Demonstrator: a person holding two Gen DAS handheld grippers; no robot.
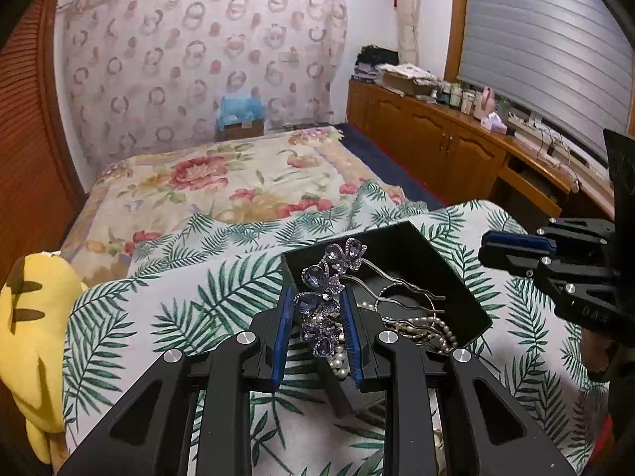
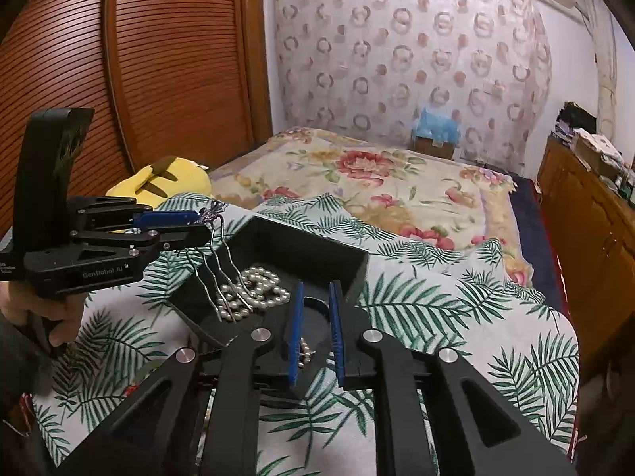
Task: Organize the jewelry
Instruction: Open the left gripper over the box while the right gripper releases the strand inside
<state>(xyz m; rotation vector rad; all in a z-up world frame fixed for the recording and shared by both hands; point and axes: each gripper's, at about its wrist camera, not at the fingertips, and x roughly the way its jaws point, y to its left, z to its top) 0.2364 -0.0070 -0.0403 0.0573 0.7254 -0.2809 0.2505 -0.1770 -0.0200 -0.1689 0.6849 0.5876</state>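
The left gripper is clamped on the hairpin at its purple crystal flower head, blue pads pressed against both sides. The hairpin is held above the near left corner of the black box. In the right wrist view its wavy metal prongs hang down into the box, tips among the pearl strand; whether they touch the pearls cannot be told.

The right gripper is seen part open, nothing between its pads. It hovers over the near edge of the box, just above more beads. The box sits on the palm-leaf cloth spread over the bed.

Handling, as judged:
- Hairpin: light, rigid. Crystal head is faceted, hard and likely slippery; stones and settings are probably fragile, so squeeze force is best kept moderate. A grip at the head's base, or at the bend where the prongs join, would be sturdier.
- Prongs: thin wire, likely springy, easily bent if levered against the box wall. They could snag the pearls on a lift, so a straight vertical pull is advised.
- Pearl strand: limp, heavier than it looks, round beads roll out of a pinch. It is best taken across a bunched section, not a single bead.
- Box: light, stiff, likely to slide on the soft cloth if dragged.
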